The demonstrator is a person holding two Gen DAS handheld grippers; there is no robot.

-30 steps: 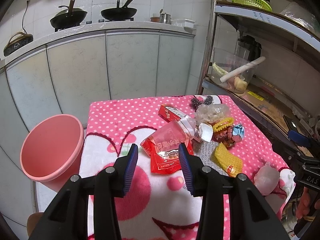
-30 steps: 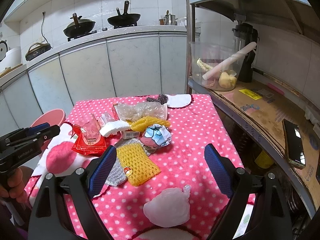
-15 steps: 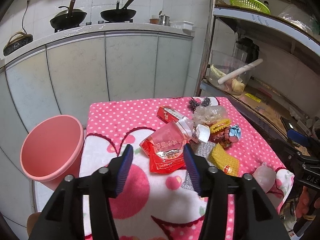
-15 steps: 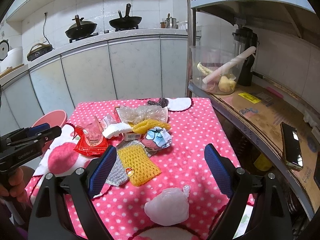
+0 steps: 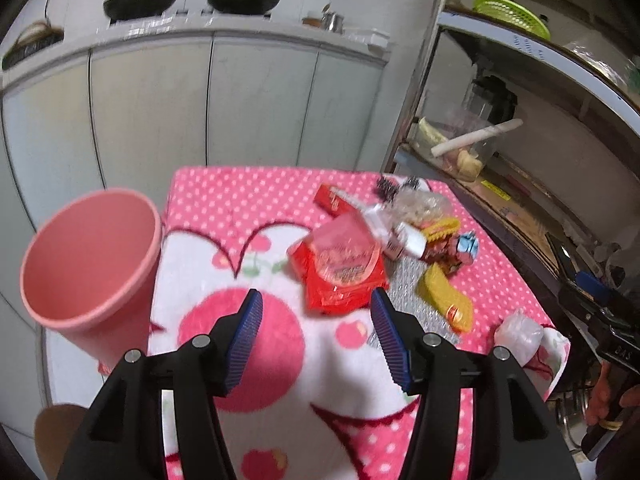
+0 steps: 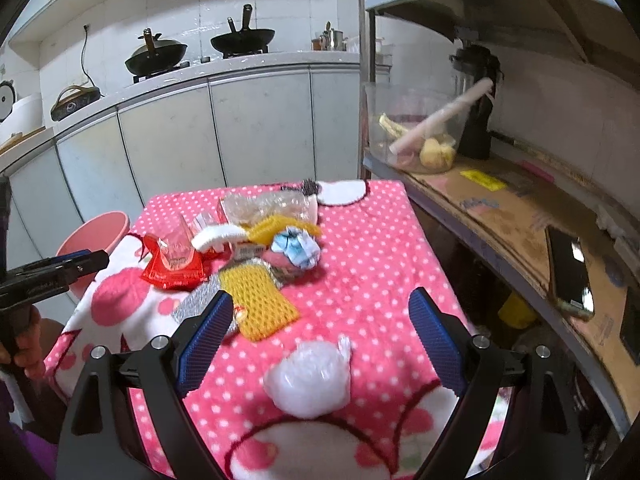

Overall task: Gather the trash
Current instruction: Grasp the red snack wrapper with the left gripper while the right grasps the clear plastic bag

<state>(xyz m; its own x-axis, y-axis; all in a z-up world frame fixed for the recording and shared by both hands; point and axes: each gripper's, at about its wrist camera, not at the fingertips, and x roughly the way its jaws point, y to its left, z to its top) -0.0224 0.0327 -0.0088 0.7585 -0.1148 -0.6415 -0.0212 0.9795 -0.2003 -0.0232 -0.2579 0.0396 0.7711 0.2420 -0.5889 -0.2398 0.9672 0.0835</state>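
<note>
While jaws gape, red packet (image 5: 340, 276) lies untouched.

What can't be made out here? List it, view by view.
- Left wrist view: print on the red wrapper is motion-blurred; right tongs cut off by the edge.
- Right wrist view: pink bin half hidden behind the table edge; left tongs seen side-on.

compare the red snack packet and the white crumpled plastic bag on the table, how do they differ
The red snack packet lies fairly flat and glossy with print; the white crumpled plastic bag is a plain, puffy ball. The packet sits in the trash pile toward the pink bin; the bag sits alone near the table's front edge. The packet lies ahead of the left gripper, the bag ahead of the right gripper. Both rest ungripped on the pink blanket.
</note>
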